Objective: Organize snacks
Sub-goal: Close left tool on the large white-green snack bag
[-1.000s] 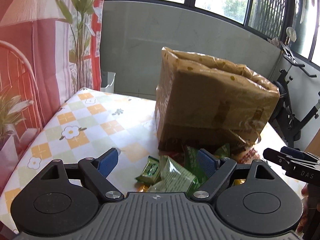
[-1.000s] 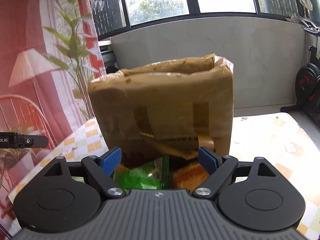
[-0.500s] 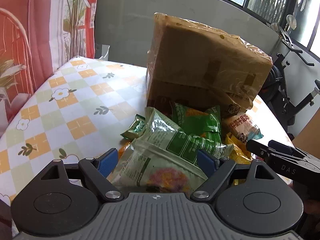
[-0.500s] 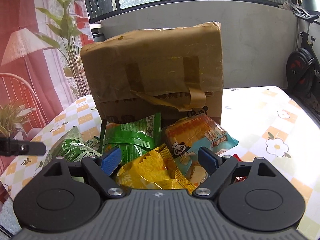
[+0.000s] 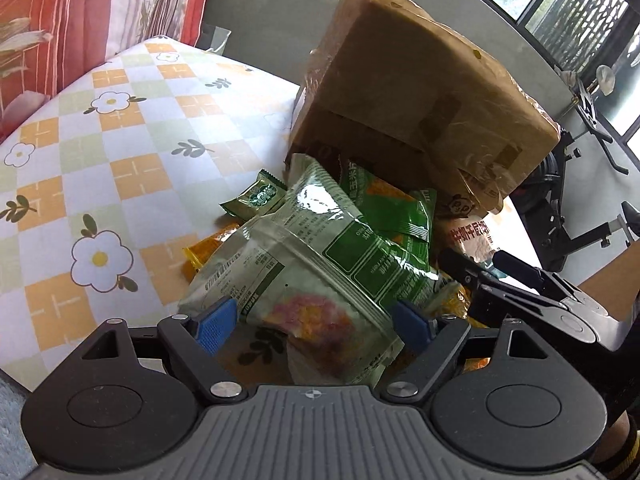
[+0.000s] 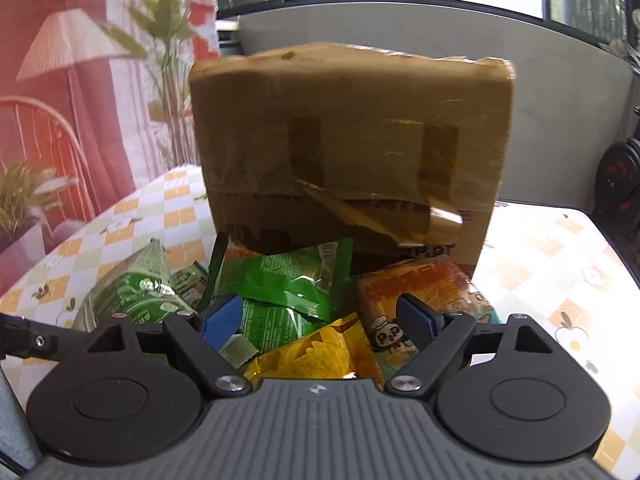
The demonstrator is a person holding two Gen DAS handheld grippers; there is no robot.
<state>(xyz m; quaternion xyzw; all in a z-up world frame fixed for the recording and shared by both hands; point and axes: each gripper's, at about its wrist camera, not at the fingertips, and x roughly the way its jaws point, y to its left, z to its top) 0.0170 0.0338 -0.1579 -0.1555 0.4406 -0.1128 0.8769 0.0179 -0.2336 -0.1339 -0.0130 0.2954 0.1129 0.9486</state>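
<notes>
A pile of snack packets lies on the table in front of a taped brown cardboard box (image 5: 420, 108) (image 6: 352, 144). My left gripper (image 5: 314, 322) is open, its blue fingers on either side of a large pale green bag (image 5: 312, 264) without touching it. My right gripper (image 6: 320, 320) is open above a yellow chip bag (image 6: 320, 350), with a bright green packet (image 6: 288, 284) and an orange panda packet (image 6: 416, 296) just ahead. A small green sachet (image 5: 256, 196) lies at the pile's left edge. The right gripper also shows in the left wrist view (image 5: 476, 264).
The table has a checked flower-pattern cloth (image 5: 100, 148) (image 6: 560, 264). A red curtain (image 5: 80, 8) hangs at the left. An exercise bike (image 5: 580, 216) stands to the right beyond the table. A grey wall and windows are behind the box.
Both grippers have tilted down and moved closer to the snack pile. The packets now fill the space between the fingers. Both stay open.
</notes>
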